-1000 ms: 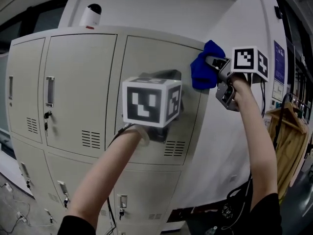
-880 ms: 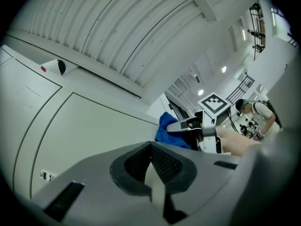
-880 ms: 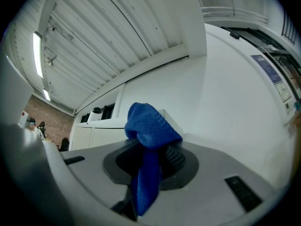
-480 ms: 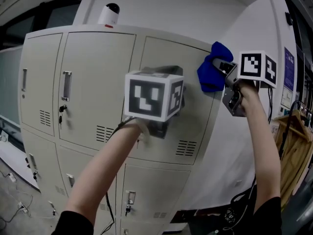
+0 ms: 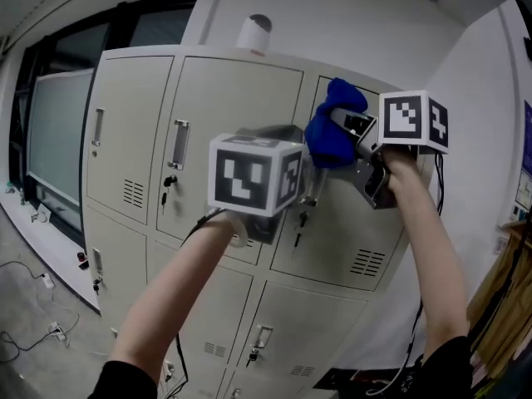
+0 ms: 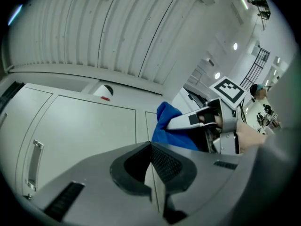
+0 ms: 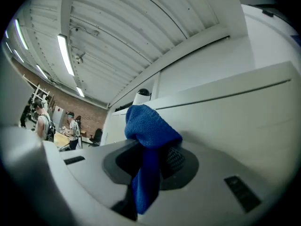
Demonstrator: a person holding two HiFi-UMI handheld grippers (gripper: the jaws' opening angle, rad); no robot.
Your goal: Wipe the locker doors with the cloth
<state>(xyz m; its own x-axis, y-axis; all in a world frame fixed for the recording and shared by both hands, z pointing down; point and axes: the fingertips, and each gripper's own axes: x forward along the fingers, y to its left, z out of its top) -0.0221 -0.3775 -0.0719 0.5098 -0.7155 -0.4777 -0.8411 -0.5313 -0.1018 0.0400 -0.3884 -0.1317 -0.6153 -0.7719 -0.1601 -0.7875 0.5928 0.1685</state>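
Right gripper (image 5: pixel 345 123) — jaws clamped on the cloth (image 5: pixel 326 142) — has slid toward 9 o'clock across the locker (image 5: pixel 216 98) door; left gripper (image 6: pixel 151 166) jaws pressed together, empty.

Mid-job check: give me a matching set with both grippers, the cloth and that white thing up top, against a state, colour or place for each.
1 left gripper
2 right gripper
3 cloth
4 white device

A on top of the lockers
B blue
C shut, nothing between the jaws
D shut on the cloth

Pairs: 1-C, 2-D, 3-B, 4-A
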